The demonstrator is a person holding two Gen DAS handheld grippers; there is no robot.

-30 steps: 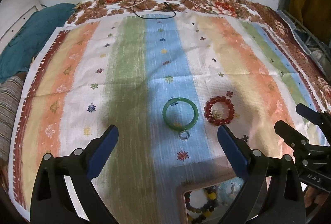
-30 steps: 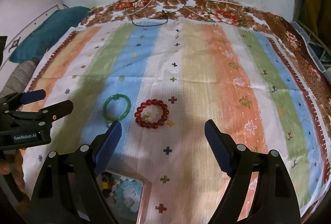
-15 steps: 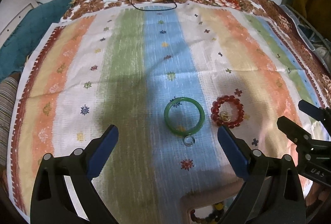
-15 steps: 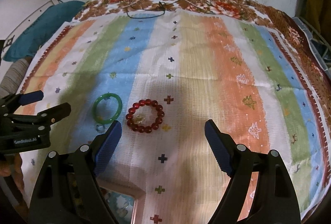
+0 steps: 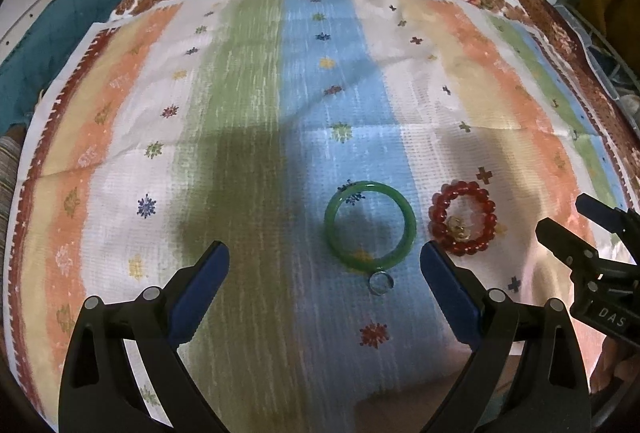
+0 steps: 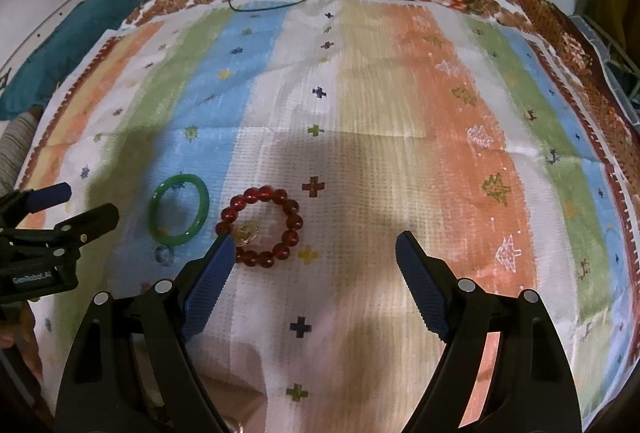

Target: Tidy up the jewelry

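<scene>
1. Since a second ago both views slid forward: the jewelry sits lower in frame and the box at the bottom edge has dropped out of sight.
2. Left hand-held gripper [image 5: 324, 265] wide, empty. Right hand-held gripper [image 6: 314, 253] wide, empty.
3. Green bangle [image 5: 370, 225] lies flat between the left fingertips, right of centre; small clear ring [image 5: 380, 281] touches its lower edge.
4. Red bead bracelet [image 6: 260, 227] sits at my right gripper's left fingertip [image 6: 212, 269], left of frame centre.
5. My call: left takes the bangle, right shifts left for the beads.

Both tools have advanced toward the green bangle [image 5: 370, 225] and red bead bracelet [image 6: 260, 225], the box leaving view.
</scene>
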